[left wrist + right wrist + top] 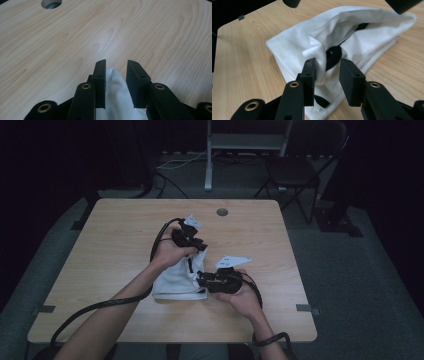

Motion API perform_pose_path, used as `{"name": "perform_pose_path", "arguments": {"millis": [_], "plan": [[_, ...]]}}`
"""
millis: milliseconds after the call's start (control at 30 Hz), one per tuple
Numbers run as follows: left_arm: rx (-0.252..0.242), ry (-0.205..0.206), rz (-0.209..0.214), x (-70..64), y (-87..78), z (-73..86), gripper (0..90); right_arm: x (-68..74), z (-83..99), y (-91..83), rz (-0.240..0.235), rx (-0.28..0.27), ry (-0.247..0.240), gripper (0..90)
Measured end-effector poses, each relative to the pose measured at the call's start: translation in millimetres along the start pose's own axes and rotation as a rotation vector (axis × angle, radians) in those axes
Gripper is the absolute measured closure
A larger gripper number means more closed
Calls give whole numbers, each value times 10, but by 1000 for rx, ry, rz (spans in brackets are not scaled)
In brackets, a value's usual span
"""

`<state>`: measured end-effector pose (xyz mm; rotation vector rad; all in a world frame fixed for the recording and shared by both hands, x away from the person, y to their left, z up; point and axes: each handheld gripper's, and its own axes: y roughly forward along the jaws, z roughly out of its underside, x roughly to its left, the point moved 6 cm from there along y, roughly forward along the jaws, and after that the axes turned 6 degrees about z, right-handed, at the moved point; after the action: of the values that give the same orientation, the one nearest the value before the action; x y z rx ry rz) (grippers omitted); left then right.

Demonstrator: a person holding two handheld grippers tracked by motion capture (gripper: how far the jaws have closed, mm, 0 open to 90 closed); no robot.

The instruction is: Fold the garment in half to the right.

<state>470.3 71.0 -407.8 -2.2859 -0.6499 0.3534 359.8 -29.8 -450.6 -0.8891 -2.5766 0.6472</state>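
Currently the left gripper (115,75) has its jaws parted around a fold of the white cloth bag (342,37), not pinched; the right gripper (327,75) also stands apart at the bag's rim by a black strap (333,57). Bag lies mid-counter (115,245). Likely step: grasping to fold; next, close both on fabric.

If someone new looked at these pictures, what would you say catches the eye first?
Most striking is the white cloth bag with black straps, crumpled near the middle of the pale wooden table. The left gripper and the right gripper both have cloth lying between their parted jaws. A round hole sits near the table's far edge.
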Motion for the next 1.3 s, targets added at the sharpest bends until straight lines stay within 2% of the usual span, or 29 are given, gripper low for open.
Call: {"name": "perform_pose_path", "arguments": {"millis": [167, 300, 467, 667, 800, 967, 1100, 1300], "plan": [[-6, -2, -1, 3, -8, -7, 653, -50, 32, -89, 14, 2, 12, 619], [-14, -12, -3, 12, -14, -12, 581, -98, 67, -158, 25, 2, 6, 572], [-17, -17, -11, 21, -33, 2, 551, -140, 107, -224, 38, 3, 15, 524], [-5, 5, -31, 37, -128, 34, 479, -155, 137, -277, 43, 11, 30, 452], [9, 25, -38, 43, -202, 89, 428, -149, 147, -290, 48, 1, 37, 435], [9, 43, -49, 64, -325, 197, 424, -139, 156, -269, 50, 3, 34, 434], [5, 32, -56, 90, -380, 307, 409, -131, 158, -244, 48, 6, 35, 432], [2, 35, -49, 109, -436, 428, 365, -118, 155, -222, 50, 7, 32, 413]]}}
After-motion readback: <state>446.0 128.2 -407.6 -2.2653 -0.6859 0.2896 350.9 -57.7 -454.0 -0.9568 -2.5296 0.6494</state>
